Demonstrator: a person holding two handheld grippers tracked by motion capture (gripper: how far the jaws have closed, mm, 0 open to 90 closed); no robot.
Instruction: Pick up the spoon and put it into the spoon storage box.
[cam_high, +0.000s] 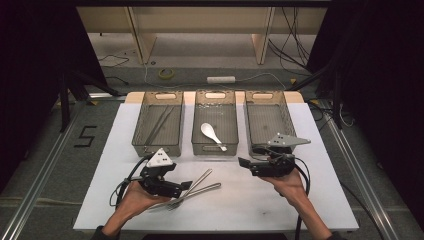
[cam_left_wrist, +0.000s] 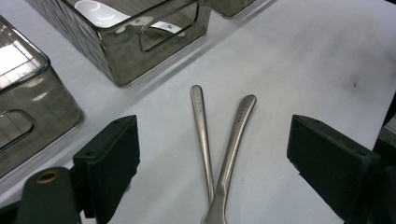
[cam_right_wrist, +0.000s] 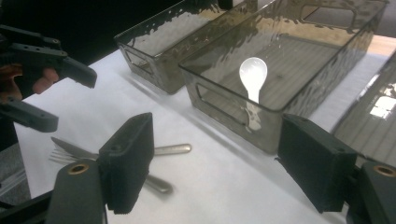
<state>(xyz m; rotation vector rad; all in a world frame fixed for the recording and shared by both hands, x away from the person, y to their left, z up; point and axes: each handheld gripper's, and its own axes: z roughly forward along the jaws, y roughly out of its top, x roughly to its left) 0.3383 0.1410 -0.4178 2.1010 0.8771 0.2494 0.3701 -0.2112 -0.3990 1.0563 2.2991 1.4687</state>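
Steel forks (cam_left_wrist: 219, 154): handles in left view, tines prob. (cam_right_wrist: 60, 154) in right.

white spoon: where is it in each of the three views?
High view: white spoon lies in the middle bin, bowl toward the far end.
Left gripper view: top left, its bowl seen over the bin wall.
Right gripper view: upper centre, inside the bin.
Shared landmark: the two crossed forks on the white table.

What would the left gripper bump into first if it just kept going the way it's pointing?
Probably the two forks on the table: they lie between the open left gripper, handles pointing ahead. Beyond them stands the middle bin.
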